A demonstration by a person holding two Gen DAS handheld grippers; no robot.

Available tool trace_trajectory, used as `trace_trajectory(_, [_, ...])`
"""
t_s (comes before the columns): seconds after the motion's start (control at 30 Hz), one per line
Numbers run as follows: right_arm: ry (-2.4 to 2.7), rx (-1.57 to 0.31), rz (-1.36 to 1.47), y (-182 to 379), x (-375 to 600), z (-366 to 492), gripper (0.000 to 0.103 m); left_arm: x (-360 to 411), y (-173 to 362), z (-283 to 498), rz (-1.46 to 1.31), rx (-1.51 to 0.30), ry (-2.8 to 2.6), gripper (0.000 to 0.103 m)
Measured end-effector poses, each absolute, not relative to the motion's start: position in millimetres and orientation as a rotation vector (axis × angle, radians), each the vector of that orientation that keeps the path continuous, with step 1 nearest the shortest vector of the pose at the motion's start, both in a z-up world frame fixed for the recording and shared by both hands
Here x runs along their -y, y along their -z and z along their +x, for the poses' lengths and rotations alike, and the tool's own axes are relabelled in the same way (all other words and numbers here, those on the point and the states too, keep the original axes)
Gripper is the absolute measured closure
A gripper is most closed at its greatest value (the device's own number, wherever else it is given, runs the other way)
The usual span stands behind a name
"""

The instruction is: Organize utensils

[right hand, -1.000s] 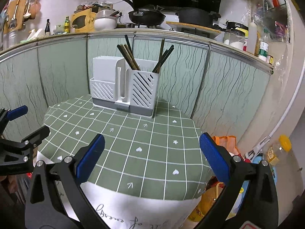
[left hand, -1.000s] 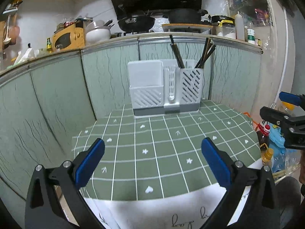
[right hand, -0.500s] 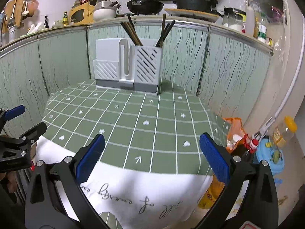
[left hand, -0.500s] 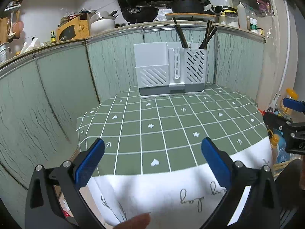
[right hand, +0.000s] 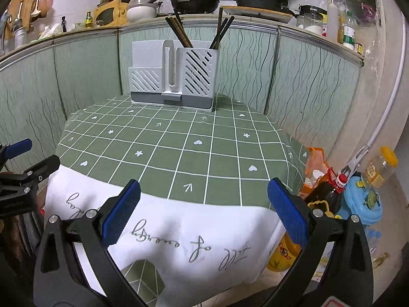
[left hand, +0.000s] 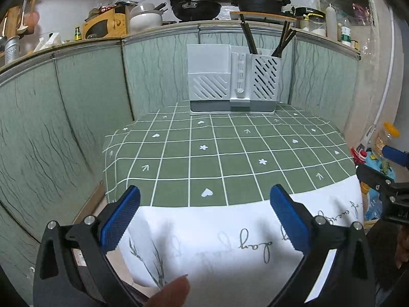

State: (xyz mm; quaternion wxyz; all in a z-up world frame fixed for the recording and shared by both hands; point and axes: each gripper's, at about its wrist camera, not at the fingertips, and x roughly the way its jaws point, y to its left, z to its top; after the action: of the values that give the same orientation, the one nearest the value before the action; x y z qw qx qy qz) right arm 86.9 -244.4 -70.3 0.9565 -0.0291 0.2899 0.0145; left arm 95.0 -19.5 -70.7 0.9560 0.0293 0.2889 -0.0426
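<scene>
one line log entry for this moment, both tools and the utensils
left tool: open, empty | right tool: open, empty | chopsticks: in holder right compartment | tablecloth: otherwise bare

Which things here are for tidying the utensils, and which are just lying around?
For the job:
utensil holder
chopsticks
left gripper, open
right gripper, open

Just lying around:
frying pan
sauce bottle
yellow-capped jar

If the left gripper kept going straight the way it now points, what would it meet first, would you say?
Probably the white utensil holder at the far end of the green checked tablecloth. The left gripper is open and the cloth between looks bare, though it might graze the cloth first.
</scene>
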Motion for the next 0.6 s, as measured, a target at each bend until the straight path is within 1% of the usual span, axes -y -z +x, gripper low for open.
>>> trace_trajectory(0.6, [-0.008,-0.582,-0.074,72,252,84,0.007,5,70,94,0.071,-0.604,0.041,0.005])
